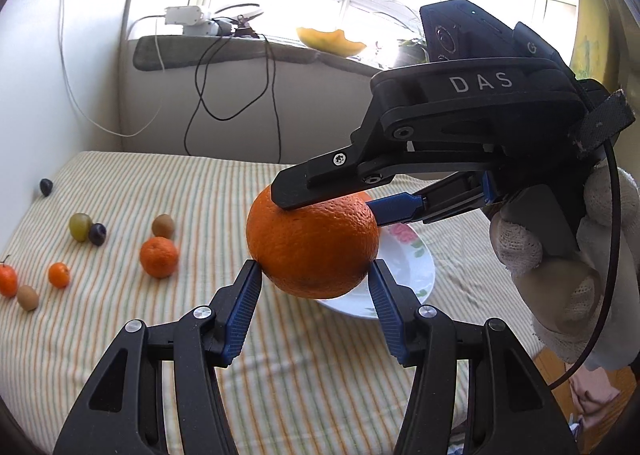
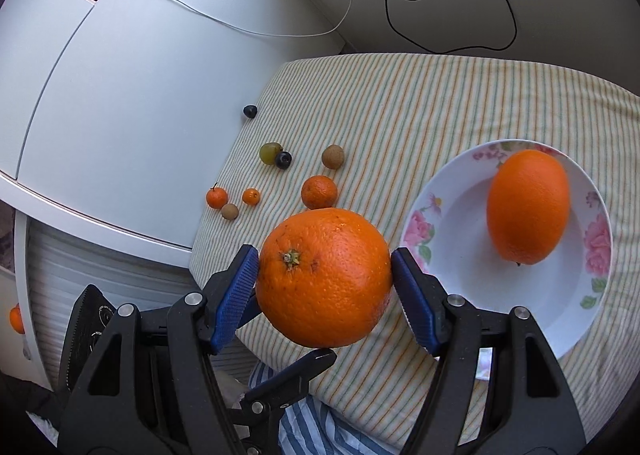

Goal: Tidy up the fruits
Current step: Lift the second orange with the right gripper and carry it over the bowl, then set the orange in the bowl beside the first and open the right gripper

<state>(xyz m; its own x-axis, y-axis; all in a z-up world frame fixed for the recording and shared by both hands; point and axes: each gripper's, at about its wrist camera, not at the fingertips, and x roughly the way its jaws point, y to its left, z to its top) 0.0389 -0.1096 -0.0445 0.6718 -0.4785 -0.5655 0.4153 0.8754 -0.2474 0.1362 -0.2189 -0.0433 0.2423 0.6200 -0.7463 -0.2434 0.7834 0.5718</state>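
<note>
Big orange point(image 2: 324, 277) sits centre frame, stem up, off the cloth. Second orange point(image 2: 528, 207) lies in the floral plate point(image 2: 576, 319), right. Small fruits point(image 2: 276, 179) scattered mid-left on stripes.

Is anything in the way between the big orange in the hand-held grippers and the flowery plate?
Nothing visible blocks it. The held orange has only bare striped cloth between it and the plate. Another orange already lies there, with room beside it.

I'm gripping an orange point(image 2: 323, 277) in my right gripper point(image 2: 324, 275) beside the plate point(image 2: 448, 211) holding another orange point(image 2: 528, 207).
</note>
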